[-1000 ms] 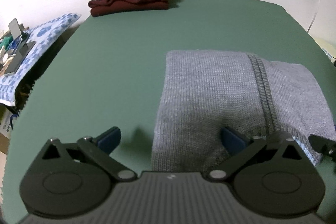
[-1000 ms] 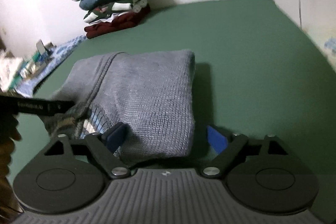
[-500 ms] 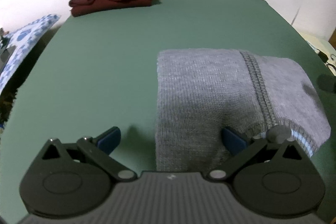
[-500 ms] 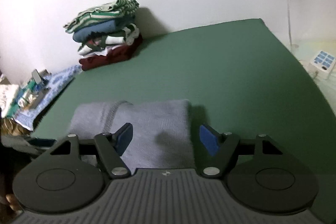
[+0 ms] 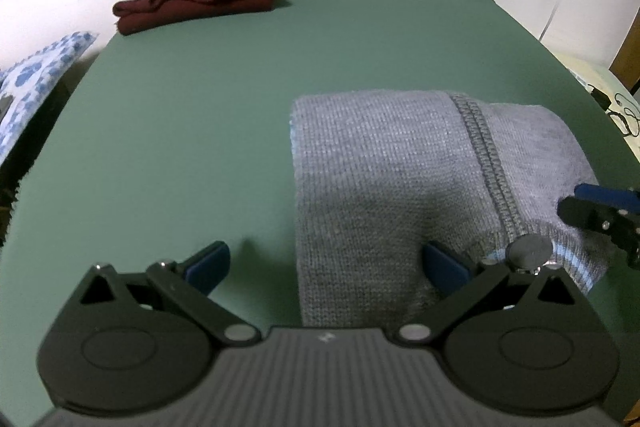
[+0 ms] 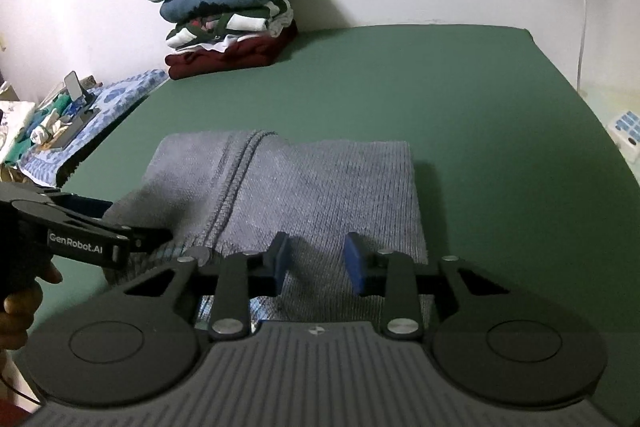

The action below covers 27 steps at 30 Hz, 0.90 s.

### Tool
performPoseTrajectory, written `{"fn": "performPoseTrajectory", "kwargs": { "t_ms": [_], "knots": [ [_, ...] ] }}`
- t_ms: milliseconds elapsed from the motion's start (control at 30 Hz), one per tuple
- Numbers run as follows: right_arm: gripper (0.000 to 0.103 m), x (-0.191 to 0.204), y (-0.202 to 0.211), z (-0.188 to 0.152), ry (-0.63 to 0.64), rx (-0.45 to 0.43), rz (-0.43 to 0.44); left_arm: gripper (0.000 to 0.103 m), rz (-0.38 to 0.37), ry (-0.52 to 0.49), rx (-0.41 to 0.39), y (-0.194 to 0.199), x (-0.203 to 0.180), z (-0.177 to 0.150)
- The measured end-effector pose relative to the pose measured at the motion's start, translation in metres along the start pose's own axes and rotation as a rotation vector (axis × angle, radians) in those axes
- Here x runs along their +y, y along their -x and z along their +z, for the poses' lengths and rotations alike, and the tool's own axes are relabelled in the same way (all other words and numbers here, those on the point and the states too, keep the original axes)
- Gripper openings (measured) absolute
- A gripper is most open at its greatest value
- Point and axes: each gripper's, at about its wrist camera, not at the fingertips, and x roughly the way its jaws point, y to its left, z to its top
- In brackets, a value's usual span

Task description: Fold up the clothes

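Grey knit is lying folded into a compact rectangle on the green bed: the grey sweater (image 5: 404, 179) is sitting in the near part of the bed (image 5: 192, 115), well apart from the stack of folded clothes (image 6: 228, 23) against the far wall. What is changing is mostly my right side. A second ago my right fingers (image 6: 316, 261) were spread wide and low around the sweater's near right corner; half a second ago they were lifting and drawing together, and now they are hovering over the near edge with only a narrow gap between the blue pads (image 6: 354, 261), nothing caught in that gap as far as I can see. My left fingers (image 5: 326, 265) are staying spread wide, the right pad (image 5: 444, 263) over the knit and the left pad over bare bed, gripping nothing; the whole tool is drifting a little, so the sweater's left edge is sitting further right in that view than before. In the left view my right tool (image 5: 596, 215) is coming in at the sweater's far right edge, above the striped cuff (image 5: 576, 267). The sweater itself is hardly changing shape between these moments: ribbed seam on top, edges square, pale blue stripes showing only at the near corner. I am judging that the folding of this piece is done or nearly so, and that my hands are now either tidying it or lining up to carry it to the stack; these views cannot settle which.
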Motion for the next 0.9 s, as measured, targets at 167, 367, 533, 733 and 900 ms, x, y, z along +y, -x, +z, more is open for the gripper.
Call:
{"fn": "performPoseTrajectory", "kwargs": {
  "t_ms": [167,367,533,733,900],
  "knots": [
    [0.034,0.006,0.0,-0.006,0.06,-0.015,-0.012,0.102,0.013,0.008,-0.005,0.0,-0.001,-0.002],
    [0.034,0.007,0.0,-0.009,0.085,-0.032,-0.009,0.102,0.019,0.018,-0.019,0.002,-0.002,-0.006],
    [0.035,0.01,0.001,-0.011,0.127,-0.064,-0.023,0.102,-0.006,0.039,-0.039,0.005,0.005,-0.007],
    [0.04,0.001,0.013,-0.009,0.103,-0.101,-0.008,0.102,-0.05,0.022,-0.065,0.02,0.008,-0.015],
    [0.04,-0.018,0.022,-0.009,0.063,-0.092,-0.017,0.098,-0.127,0.009,-0.041,0.033,0.014,-0.032]
  ]
}}
